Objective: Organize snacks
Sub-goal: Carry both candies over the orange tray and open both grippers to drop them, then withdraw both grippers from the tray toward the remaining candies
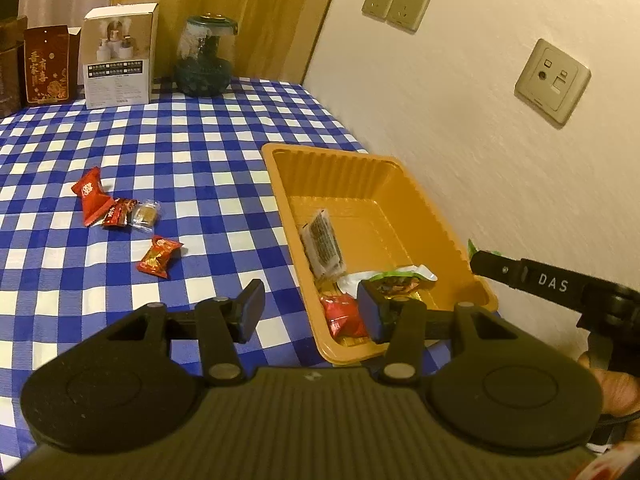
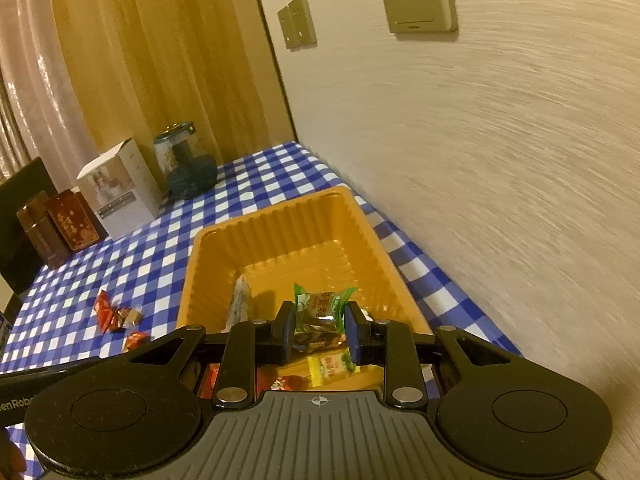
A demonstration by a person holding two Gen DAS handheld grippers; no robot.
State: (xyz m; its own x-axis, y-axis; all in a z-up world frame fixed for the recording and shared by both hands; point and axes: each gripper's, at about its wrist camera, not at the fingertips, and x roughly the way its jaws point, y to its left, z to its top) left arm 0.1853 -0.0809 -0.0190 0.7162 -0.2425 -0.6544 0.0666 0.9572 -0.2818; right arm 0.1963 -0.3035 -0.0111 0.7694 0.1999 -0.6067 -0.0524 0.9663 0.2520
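Item: green-wrapped snack, clamped crosswise in your right gripper directly above the orange tray, so you release straight down; your left gripper, spread and empty, sits nearer the loose snacks on the checked cloth.

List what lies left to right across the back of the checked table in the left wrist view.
Dark red printed box → white cardboard carton with a product photo → dark green glass jar. Further right there is only wall, with two beige sockets.
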